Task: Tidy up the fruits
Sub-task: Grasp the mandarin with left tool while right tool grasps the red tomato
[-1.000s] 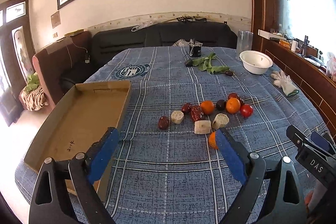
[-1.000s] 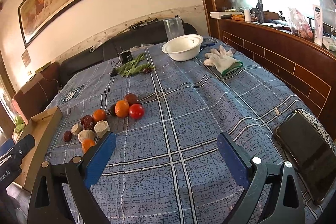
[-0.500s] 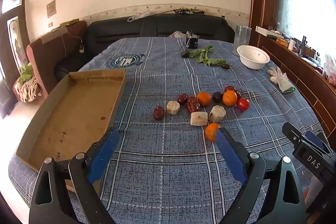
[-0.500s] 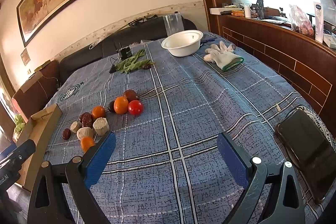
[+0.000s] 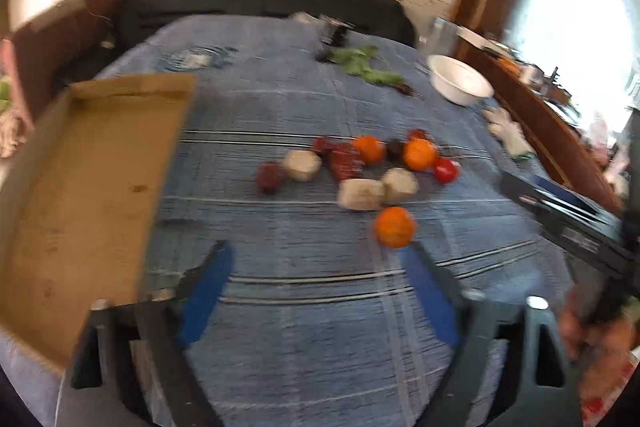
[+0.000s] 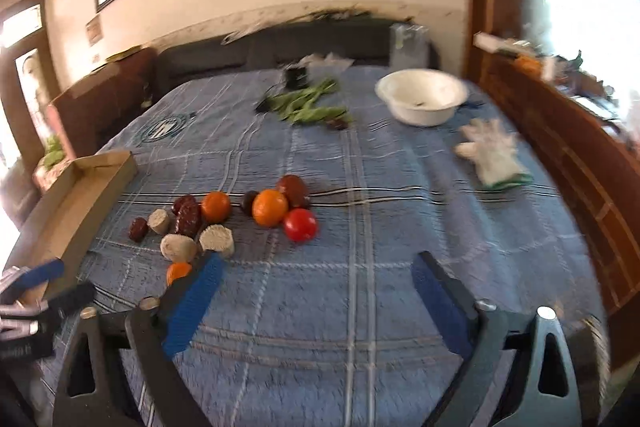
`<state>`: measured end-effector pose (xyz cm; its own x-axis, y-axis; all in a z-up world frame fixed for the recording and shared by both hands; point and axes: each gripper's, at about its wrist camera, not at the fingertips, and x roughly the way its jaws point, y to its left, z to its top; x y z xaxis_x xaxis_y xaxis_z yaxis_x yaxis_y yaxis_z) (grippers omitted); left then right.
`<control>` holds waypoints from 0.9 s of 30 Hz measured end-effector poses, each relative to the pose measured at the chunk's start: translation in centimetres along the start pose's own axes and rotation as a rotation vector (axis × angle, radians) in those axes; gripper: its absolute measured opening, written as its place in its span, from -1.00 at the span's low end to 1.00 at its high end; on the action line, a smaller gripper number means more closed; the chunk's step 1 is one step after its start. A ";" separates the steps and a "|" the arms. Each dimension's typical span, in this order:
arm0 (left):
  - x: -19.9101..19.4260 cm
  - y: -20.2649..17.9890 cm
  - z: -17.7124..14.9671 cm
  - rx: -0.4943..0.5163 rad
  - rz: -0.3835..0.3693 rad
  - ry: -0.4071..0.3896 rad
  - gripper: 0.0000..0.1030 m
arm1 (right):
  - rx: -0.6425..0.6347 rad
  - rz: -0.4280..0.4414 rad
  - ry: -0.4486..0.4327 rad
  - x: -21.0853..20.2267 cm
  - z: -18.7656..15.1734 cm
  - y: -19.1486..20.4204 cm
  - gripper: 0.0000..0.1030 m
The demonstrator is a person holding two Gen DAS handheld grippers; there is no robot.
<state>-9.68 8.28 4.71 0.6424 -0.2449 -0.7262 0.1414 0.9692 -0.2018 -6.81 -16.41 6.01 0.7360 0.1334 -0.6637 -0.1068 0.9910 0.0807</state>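
A cluster of fruits lies mid-table: oranges, a red tomato [image 6: 301, 224], dark red dates, pale cut chunks. The nearest orange [image 5: 394, 227] sits just beyond my left gripper's right fingertip. An empty cardboard tray [image 5: 80, 187] lies at the left; it also shows in the right wrist view [image 6: 86, 183]. My left gripper [image 5: 316, 291] is open and empty over the blue cloth. My right gripper [image 6: 320, 291] is open and empty, its left finger partly hiding an orange [image 6: 178, 271]. The right gripper also shows at the right of the left wrist view [image 5: 568, 215].
A white bowl [image 6: 422, 101], green leaves [image 6: 308, 105] and a white glove [image 6: 494, 157] lie at the far right of the table. A wooden ledge [image 6: 580, 155] runs along the right edge. A dark sofa [image 6: 280, 47] stands behind the table.
Both views are now blurred by motion. The left gripper has tilted down and moved nearer the fruits. The right gripper has swung left toward the cluster; the phone has left its view.
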 end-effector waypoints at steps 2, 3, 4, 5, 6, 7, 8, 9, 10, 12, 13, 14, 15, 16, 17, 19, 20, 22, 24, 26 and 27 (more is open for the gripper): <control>1.1 -0.9 0.6 0.028 -0.010 0.022 0.27 | 0.014 0.008 0.047 1.9 0.4 -0.3 0.25; 1.8 -1.4 0.9 0.040 -0.011 0.031 0.27 | 0.030 0.037 0.067 2.7 0.6 -0.5 0.20; 2.1 -1.9 1.0 0.049 -0.019 0.037 0.27 | 0.047 0.059 0.079 3.3 0.7 -0.7 0.19; 2.6 -2.5 1.1 0.064 -0.041 0.045 0.27 | 0.064 0.071 0.084 3.7 0.8 -1.0 0.19; 3.0 -3.1 1.1 0.079 -0.062 0.053 0.27 | 0.069 0.076 0.080 3.9 0.9 -1.1 0.19; 3.5 -3.8 1.1 0.094 -0.070 0.063 0.27 | 0.069 0.084 0.074 4.1 0.9 -1.1 0.19; 3.8 -4.3 1.0 0.106 -0.067 0.068 0.27 | 0.066 0.085 0.072 4.2 1.0 -1.1 0.19; 4.3 -4.8 1.0 0.123 -0.061 0.071 0.27 | 0.060 0.081 0.074 4.5 1.0 -1.1 0.19; 4.8 -5.2 1.0 0.137 -0.058 0.072 0.27 | 0.054 0.083 0.079 4.7 1.0 -1.0 0.19; 6.0 -5.7 1.0 0.154 -0.053 0.088 0.23 | 0.036 0.085 0.093 5.3 0.9 -0.6 0.19; 6.6 -5.8 1.0 0.150 -0.059 0.103 0.06 | 0.025 0.082 0.097 5.6 0.9 -0.4 0.19; 7.0 -5.8 1.1 0.144 -0.064 0.116 -0.15 | 0.017 0.081 0.101 5.8 0.9 -0.3 0.19; 7.5 -5.7 1.1 0.135 -0.066 0.130 -0.21 | 0.008 0.079 0.105 6.0 0.9 -0.1 0.19; 7.4 -5.5 1.1 0.130 -0.066 0.115 -0.25 | -0.003 0.072 0.108 6.3 1.0 0.2 0.19; 7.6 -5.4 1.2 0.122 -0.071 0.118 -0.37 | -0.013 0.068 0.110 6.5 1.0 0.3 0.19; 7.7 -5.0 1.3 0.103 -0.081 0.116 -0.46 | -0.025 0.072 0.117 7.0 1.2 0.6 0.14; 7.7 -4.7 1.3 0.090 -0.093 0.113 -0.47 | -0.031 0.073 0.121 7.3 1.3 0.7 0.03; 7.6 -4.4 1.3 0.074 -0.103 0.111 -0.47 | -0.044 0.077 0.134 8.1 1.4 0.9 -0.17; 7.3 -4.2 1.2 0.064 -0.104 0.108 -0.48 | -0.044 0.085 0.155 8.7 1.4 1.0 -0.36; 6.8 -4.0 1.1 0.056 -0.111 0.103 -0.48 | -0.031 0.090 0.151 8.5 1.3 0.7 -0.38; 6.3 -3.9 1.0 0.053 -0.114 0.097 -0.48 | -0.021 0.093 0.148 8.3 1.3 0.6 -0.38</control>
<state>-5.39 2.97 1.60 0.5445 -0.3520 -0.7613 0.2500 0.9345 -0.2534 0.11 -14.65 1.50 0.6161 0.2198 -0.7564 -0.1847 0.9738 0.1326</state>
